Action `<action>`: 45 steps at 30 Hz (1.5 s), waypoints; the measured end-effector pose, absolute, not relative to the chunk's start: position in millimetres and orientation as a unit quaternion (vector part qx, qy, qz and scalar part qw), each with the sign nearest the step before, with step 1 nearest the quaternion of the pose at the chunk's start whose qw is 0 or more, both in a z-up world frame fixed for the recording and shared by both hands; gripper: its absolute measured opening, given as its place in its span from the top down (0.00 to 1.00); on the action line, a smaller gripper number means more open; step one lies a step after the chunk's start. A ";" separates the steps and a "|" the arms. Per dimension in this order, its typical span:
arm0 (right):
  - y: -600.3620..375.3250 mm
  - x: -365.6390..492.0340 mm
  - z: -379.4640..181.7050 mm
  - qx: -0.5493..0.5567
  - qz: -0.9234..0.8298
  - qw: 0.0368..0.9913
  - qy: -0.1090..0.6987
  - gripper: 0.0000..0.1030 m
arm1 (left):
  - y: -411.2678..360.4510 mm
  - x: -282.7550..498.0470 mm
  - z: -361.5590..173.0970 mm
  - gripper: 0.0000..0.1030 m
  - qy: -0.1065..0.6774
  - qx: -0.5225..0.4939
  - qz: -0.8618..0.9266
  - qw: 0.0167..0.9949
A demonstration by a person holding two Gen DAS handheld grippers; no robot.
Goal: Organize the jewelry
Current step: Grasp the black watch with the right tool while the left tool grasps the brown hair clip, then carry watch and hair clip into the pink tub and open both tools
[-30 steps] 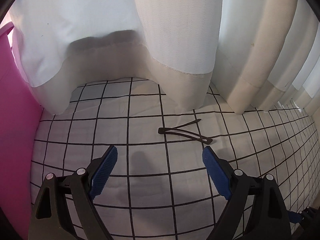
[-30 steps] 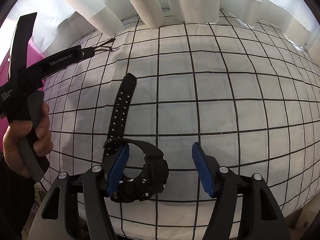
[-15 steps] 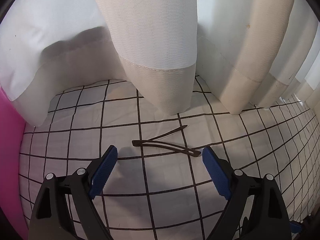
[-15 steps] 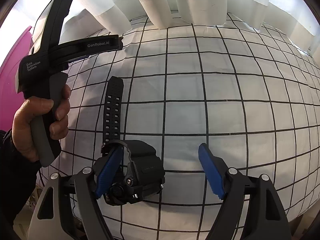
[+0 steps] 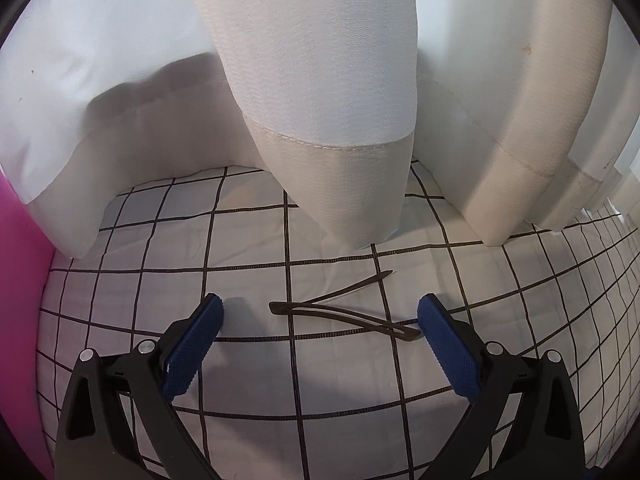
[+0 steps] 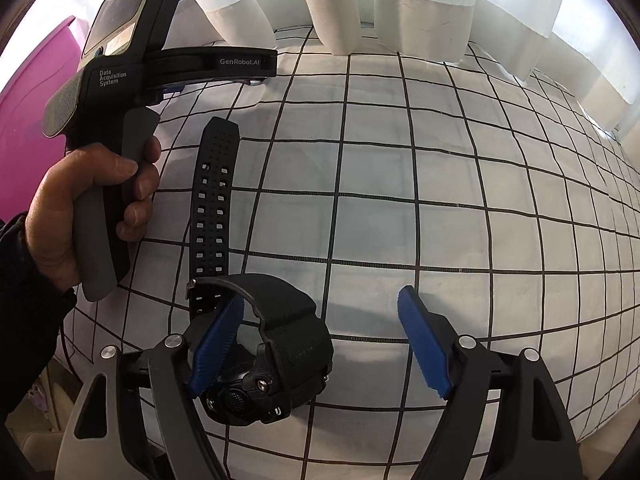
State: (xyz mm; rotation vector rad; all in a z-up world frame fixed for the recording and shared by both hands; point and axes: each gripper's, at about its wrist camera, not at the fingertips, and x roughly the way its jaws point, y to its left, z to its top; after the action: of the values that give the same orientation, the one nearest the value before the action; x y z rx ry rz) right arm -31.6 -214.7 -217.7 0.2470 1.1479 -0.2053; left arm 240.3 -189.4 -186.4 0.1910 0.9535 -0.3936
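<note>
A thin dark hair clip (image 5: 344, 312) lies open on the white grid cloth (image 5: 248, 364), just ahead of and between the fingertips of my left gripper (image 5: 320, 324), which is open and empty. In the right wrist view a black wristwatch (image 6: 260, 356) lies on the cloth with its strap (image 6: 214, 200) stretched away from me. My right gripper (image 6: 320, 328) is open; its left finger (image 6: 216, 344) sits over the watch body. The left gripper's body (image 6: 132, 80) and the hand holding it show at the left.
White curtains (image 5: 328, 120) hang down onto the cloth right behind the hair clip. A pink box (image 5: 20, 300) stands at the left edge; it also shows in the right wrist view (image 6: 28, 88). The cloth's edge (image 6: 540, 440) drops off at the lower right.
My left gripper has moved forward toward the curtains, so the hair clip now lies between its fingertips. The right gripper has shifted slightly; the watch stays put.
</note>
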 end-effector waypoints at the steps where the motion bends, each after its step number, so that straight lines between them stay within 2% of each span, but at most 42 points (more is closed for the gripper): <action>1: -214.8 -31.9 -217.8 0.117 -0.097 0.828 0.540 0.27 | -187.3 237.9 -187.7 0.08 0.455 0.091 -0.189 0.865; 3: -214.7 -32.5 -217.9 0.116 -0.098 0.829 0.539 0.27 | -183.9 233.5 -188.2 0.12 0.453 0.091 -0.191 0.866; 7: -207.6 -30.4 -219.7 0.109 -0.101 0.829 0.539 0.27 | -186.0 213.3 -181.4 0.32 0.446 0.095 -0.200 0.867; 10: -196.3 -29.7 -220.7 0.105 -0.100 0.830 0.539 0.29 | -185.2 201.9 -178.6 0.36 0.446 0.093 -0.201 0.867; 11: -194.4 -30.1 -220.3 0.106 -0.097 0.832 0.536 0.34 | -184.1 199.8 -178.5 0.37 0.446 0.091 -0.201 0.867; 13: -197.5 -31.0 -217.9 0.107 -0.089 0.835 0.532 0.50 | -180.1 192.5 -177.9 0.37 0.445 0.091 -0.200 0.868; 14: -196.0 -30.4 -217.7 0.102 -0.087 0.837 0.531 0.68 | -177.7 187.7 -178.2 0.37 0.445 0.089 -0.200 0.868; 15: -194.2 -30.2 -217.2 0.096 -0.088 0.837 0.532 0.77 | -175.5 184.1 -178.4 0.37 0.445 0.088 -0.199 0.869; 22: -195.6 -36.2 -218.3 0.106 -0.083 0.842 0.523 0.78 | -153.7 166.8 -175.1 0.37 0.440 0.088 -0.203 0.870; 30: -214.9 -53.5 -214.4 0.119 -0.085 0.847 0.510 0.78 | -120.1 147.9 -142.6 0.37 0.419 0.063 -0.201 0.883; 45: -207.1 -53.8 -164.4 0.102 -0.078 0.875 0.466 0.78 | -75.5 130.0 -74.3 0.37 0.377 0.038 -0.191 0.906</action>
State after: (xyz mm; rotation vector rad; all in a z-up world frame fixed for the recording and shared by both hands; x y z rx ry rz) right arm -53.8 -207.1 -164.4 0.2126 0.9727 -0.1622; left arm 130.0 -75.5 -74.3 0.0788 0.7789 -0.3937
